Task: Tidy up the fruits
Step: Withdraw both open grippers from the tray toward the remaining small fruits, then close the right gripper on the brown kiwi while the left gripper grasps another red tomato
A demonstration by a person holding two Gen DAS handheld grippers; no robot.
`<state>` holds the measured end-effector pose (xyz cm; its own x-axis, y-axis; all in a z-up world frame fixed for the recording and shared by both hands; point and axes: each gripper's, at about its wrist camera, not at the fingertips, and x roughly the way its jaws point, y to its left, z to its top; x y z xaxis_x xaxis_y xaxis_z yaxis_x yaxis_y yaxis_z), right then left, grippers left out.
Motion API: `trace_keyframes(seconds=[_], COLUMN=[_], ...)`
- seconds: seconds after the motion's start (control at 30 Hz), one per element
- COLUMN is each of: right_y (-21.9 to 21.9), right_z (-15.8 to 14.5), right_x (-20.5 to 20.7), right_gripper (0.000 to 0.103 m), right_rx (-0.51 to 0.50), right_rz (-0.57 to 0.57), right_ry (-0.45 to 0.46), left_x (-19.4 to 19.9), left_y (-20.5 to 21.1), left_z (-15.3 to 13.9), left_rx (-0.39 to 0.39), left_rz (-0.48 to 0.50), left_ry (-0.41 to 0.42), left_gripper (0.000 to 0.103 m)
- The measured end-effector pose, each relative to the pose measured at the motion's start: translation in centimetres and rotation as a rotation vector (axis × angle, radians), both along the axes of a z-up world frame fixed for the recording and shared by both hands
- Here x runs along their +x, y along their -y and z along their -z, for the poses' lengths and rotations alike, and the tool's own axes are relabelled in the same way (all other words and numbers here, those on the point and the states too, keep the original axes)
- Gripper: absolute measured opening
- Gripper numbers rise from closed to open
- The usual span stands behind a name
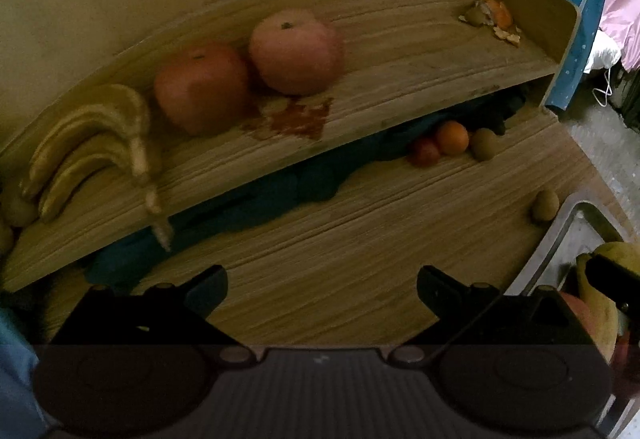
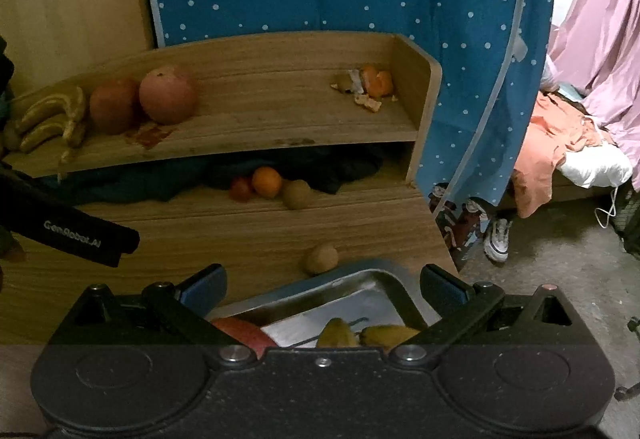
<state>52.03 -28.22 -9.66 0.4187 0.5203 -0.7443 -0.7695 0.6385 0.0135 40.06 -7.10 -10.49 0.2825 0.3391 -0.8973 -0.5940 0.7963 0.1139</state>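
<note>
Tongs on both sides spread apart and empty over wooden tabletop [image 1: 320, 259] and metal tray [image 2: 360, 279].

Right tongs [image 2: 322, 289] hover right above the shiny rectangular tray, which already holds a red apple [image 2: 240, 331] and yellow-green bananas [image 2: 360, 335]. The round brown kiwi [image 2: 321, 258] rests on the tabletop just beyond the tray's far rim, straight ahead of the right tongs, so I judge it the nearest next pick. Left tongs [image 1: 322, 289] hang over bare tabletop; from them the same kiwi lies off to the right. Farther back, a small red fruit [image 2: 241, 189], an orange [image 2: 267, 181] and another kiwi [image 2: 297, 194] cluster under the wooden shelf [image 2: 260, 143], which carries two large pinkish apples [image 1: 244, 75] and a banana bunch [image 1: 92, 143].
</note>
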Motion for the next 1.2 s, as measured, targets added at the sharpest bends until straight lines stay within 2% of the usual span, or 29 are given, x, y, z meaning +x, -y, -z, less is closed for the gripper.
trace_keyframes(seconds=[0.2,0.53,0.77,1.07,1.13,1.2], right_y=[-0.5,-1.8,-2.4,-3.5,-3.8,-4.0], right_z=[1.1,2.8,3.7,4.8,4.9,4.9], right_x=[1.6,3.5,4.5,5.1,5.2,5.3], right_gripper=[0.102,0.101,0.093,0.082,0.081,0.078], right_rx=[-0.016,-0.029,-0.032,-0.058,-0.057,-0.051], right_rz=[-0.036,-0.103,-0.125,-0.168,-0.175,-0.189], right_ry=[-0.013,-0.053,-0.040,-0.061,-0.067,-0.078], left_x=[2.1,5.1,7.5,9.6,9.8,9.9], left_y=[-0.4,-1.4,-1.0,-1.0,-1.0,-1.1], left_z=[1.0,1.6,2.6,3.9,3.9,3.9], left_rx=[-0.048,-0.121,-0.128,-0.129,-0.117,-0.111], left_rz=[-0.015,-0.005,0.034,0.026,0.016,0.007], left_ry=[-0.020,0.035,0.036,0.047,0.066,0.086], left_gripper=[0.103,0.103,0.103,0.103,0.101,0.095])
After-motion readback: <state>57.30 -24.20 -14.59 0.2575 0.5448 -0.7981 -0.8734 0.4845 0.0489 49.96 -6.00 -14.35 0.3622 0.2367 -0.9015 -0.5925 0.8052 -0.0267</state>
